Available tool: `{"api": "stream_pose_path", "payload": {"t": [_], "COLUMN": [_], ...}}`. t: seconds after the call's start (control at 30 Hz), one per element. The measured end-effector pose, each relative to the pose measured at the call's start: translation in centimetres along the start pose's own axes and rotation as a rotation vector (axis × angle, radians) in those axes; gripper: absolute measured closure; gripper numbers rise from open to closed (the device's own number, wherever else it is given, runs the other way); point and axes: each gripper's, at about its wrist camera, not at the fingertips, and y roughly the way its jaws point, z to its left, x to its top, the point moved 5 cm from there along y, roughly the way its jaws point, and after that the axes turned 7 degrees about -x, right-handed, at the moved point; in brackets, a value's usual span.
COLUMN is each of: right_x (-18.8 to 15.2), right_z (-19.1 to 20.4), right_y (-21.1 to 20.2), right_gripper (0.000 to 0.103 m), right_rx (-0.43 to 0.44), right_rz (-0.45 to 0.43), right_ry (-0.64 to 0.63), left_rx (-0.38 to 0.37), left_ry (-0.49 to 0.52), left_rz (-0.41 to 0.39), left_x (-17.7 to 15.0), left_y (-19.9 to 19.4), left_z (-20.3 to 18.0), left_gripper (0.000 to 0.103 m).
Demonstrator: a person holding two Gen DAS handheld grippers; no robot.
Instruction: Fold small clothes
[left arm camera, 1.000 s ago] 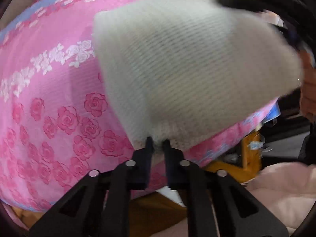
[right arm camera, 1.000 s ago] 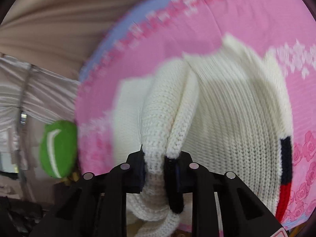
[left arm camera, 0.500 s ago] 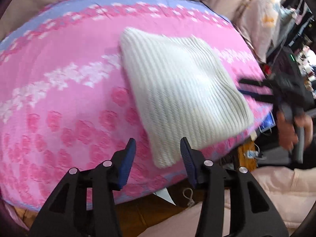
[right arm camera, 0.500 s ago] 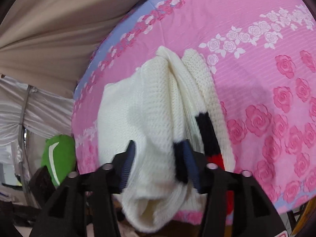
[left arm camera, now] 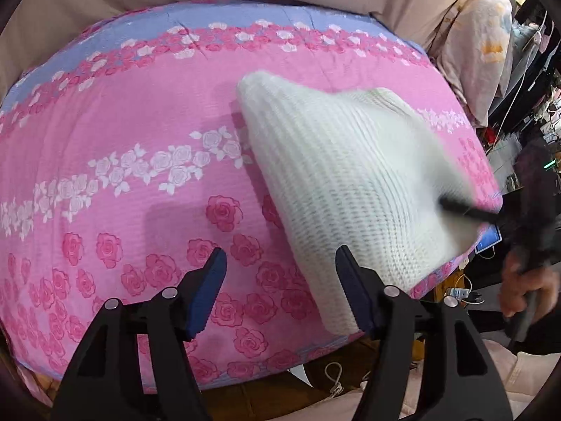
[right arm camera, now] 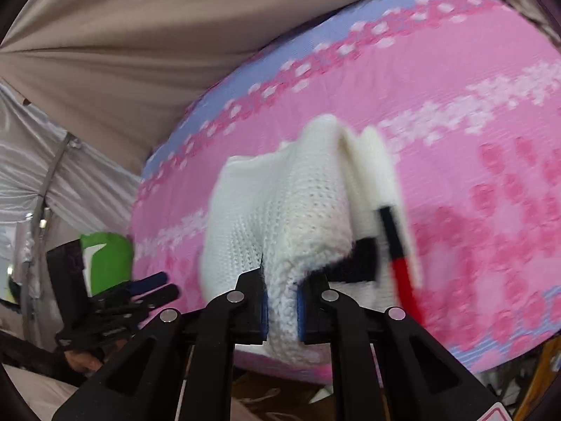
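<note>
No readable text, label, brand or number shows in either view; everything is plain or blurred.

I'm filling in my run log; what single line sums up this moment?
left gripper: open, holding nothing, jaws just opened | right gripper: just closed on white knit sweater edge | sweater: folded on pink floral sheet

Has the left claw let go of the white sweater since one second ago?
Yes. The left claw has opened and now stands over the pink bedsheet, beside the sweater, while the right claw grips it.
</note>
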Motion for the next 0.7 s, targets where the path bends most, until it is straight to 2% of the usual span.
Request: {"api": "stream_pose_path", "payload": {"t": [0.03, 0.1, 0.13, 0.2, 0.23, 0.3, 0.4, 0.47, 0.57, 0.63, 0.67, 0.7], "right_x": [-0.7, -3.4, -3.9, -3.4, -2.8, -1.4, 1.1, 2.4, 3.4, 3.3, 3.2, 3.2], "right_z": [-1.8, -5.1, -5.4, -5.3, -5.2, -5.2, -4.0, -2.4, 0.5, -0.3, -0.8, -1.1], "right_y": [1.5, 6.2, 6.6, 5.8, 5.1, 3.3, 1.2, 0.4, 1.9, 1.9, 1.7, 1.2], "right_gripper": [0.092, 0.093, 0.093, 0.088, 0.080, 0.076, 0.076, 0.077, 0.084, 0.085, 0.086, 0.087], "right_rx": [-0.062, -0.167, -0.121, -0.084, -0.078, -0.094, -0.117, -0.117, -0.104, -0.215, -0.237, -0.203], "right_rz": [0.045, 0.192, 0.184, 0.174, 0.156, 0.101, 0.011, -0.024, -0.015, -0.015, -0.022, -0.023], "right_ry": [-0.011, -0.025, -0.002, 0.023, 0.044, 0.074, 0.054, -0.006, -0.093, -0.125, -0.119, -0.092], "left_rx": [-0.001, -0.003, -0.005, -0.016, -0.020, -0.023, -0.026, -0.020, 0.018, 0.032, 0.022, 0.013], "left_ry": [0.000, -0.006, -0.011, -0.026, -0.033, -0.041, -0.022, 0.007, 0.046, 0.053, 0.043, 0.023], "left_rz": [0.012, 0.027, 0.024, 0.006, -0.001, -0.014, -0.042, -0.044, -0.012, -0.016, -0.020, -0.016], "left_x": [0.0, 0.0, 0.1, 0.5, 0.8, 1.7, 3.4, 4.2, 4.6, 4.3, 4.1, 3.9], "left_y": [0.5, 1.0, 1.0, 0.6, 0.5, 0.3, 0.5, 1.0, 2.8, 2.8, 2.6, 2.6], "left_z": [0.0, 0.0, 0.1, 0.1, 0.1, -0.3, -1.8, -2.9, -3.7, -3.5, -3.2, -2.8], "left_gripper": [0.041, 0.041, 0.041, 0.041, 0.041, 0.041, 0.041, 0.041, 0.041, 0.041, 0.041, 0.041]}}
